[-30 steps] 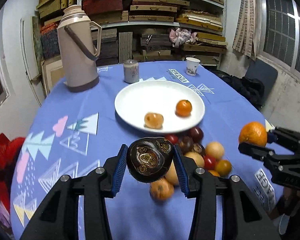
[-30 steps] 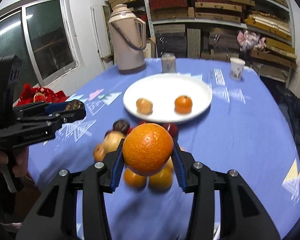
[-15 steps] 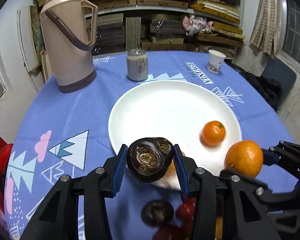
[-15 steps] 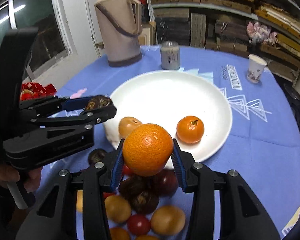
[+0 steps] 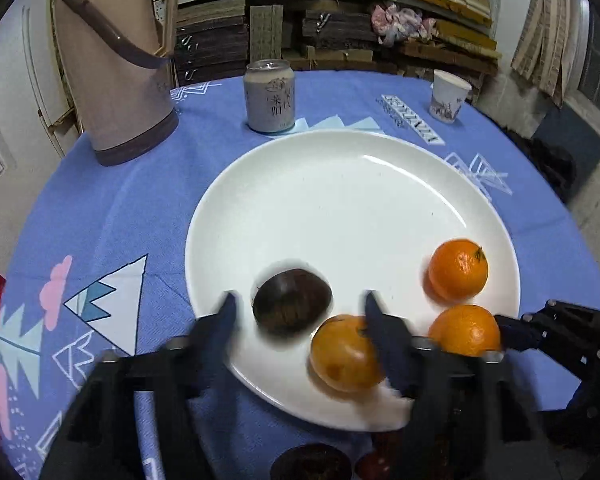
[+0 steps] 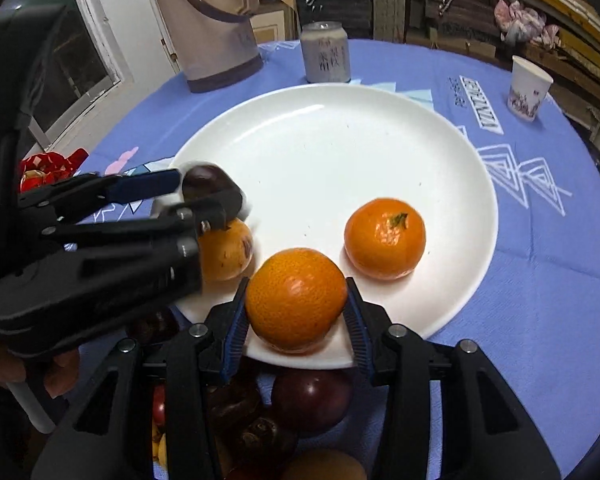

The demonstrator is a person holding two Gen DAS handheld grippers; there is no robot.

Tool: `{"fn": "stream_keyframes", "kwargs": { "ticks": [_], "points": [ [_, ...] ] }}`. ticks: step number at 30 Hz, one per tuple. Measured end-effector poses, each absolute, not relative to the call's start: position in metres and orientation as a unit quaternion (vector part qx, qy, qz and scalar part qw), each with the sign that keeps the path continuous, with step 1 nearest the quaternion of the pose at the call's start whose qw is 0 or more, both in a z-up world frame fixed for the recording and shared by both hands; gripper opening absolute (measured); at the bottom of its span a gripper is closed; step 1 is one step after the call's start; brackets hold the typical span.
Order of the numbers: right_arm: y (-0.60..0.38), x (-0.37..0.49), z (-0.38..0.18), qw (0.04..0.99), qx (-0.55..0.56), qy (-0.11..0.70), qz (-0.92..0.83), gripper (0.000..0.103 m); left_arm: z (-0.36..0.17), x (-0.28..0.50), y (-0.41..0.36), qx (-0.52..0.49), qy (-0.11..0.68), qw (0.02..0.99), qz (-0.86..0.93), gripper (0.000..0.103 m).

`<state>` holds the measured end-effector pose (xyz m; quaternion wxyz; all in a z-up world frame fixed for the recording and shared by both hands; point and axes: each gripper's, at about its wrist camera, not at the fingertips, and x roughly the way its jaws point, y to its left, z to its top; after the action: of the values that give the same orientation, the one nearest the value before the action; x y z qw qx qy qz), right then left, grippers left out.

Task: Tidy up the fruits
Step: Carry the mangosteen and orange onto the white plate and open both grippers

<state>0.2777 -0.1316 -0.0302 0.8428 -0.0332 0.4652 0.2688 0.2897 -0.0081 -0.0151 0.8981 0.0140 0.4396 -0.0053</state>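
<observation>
A white plate (image 5: 340, 184) lies on the blue tablecloth. My left gripper (image 5: 298, 312) is open, its fingers wide apart and blurred, with a dark brown fruit (image 5: 292, 306) lying free on the plate between them. A yellow-orange fruit (image 5: 346, 354) and a small tangerine (image 5: 458, 270) also lie on the plate. My right gripper (image 6: 296, 312) is shut on an orange (image 6: 296, 298) at the plate's (image 6: 380, 128) near rim. In the right wrist view the left gripper (image 6: 196, 196) is beside the dark fruit (image 6: 204, 180). The tangerine (image 6: 384, 238) is just beyond the orange.
A tan thermos (image 5: 116, 60), a drink can (image 5: 270, 96) and a paper cup (image 5: 448, 96) stand behind the plate. Several loose dark, red and yellow fruits (image 6: 312, 400) lie on the cloth in front of the plate. Shelves of stacked boards fill the background.
Both grippers moved forward over the plate. My left gripper opened and let go of the dark fruit, which now lies on the plate. The right gripper still holds the orange.
</observation>
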Motion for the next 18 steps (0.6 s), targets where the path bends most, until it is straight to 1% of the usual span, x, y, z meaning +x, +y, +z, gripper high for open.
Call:
{"fn": "stream_keyframes", "kwargs": {
  "ticks": [2,6,8,10,16,18],
  "points": [
    [-0.135,0.274,-0.027,0.848,-0.029,0.458,0.265,0.054,-0.012,0.284,-0.01,0.026,0.43,0.903,-0.005,0.074],
    [-0.148,0.263,-0.016,0.856,-0.019,0.446,0.262,0.056,-0.004,0.27,-0.01,0.036,0.421,0.906,0.0,0.076],
    [-0.155,0.255,-0.01,0.86,-0.016,0.44,0.259,0.06,0.0,0.261,-0.006,0.03,0.419,0.908,0.001,0.077],
    [-0.164,0.247,-0.005,0.863,-0.01,0.434,0.258,0.062,0.003,0.252,-0.004,0.028,0.415,0.909,0.004,0.078],
    [-0.189,0.22,0.009,0.874,0.004,0.419,0.247,0.063,0.015,0.228,-0.004,0.031,0.41,0.911,0.009,0.079],
    [-0.196,0.211,0.013,0.877,0.011,0.413,0.244,0.066,0.022,0.218,-0.005,0.032,0.403,0.915,0.008,0.079]
  ]
}}
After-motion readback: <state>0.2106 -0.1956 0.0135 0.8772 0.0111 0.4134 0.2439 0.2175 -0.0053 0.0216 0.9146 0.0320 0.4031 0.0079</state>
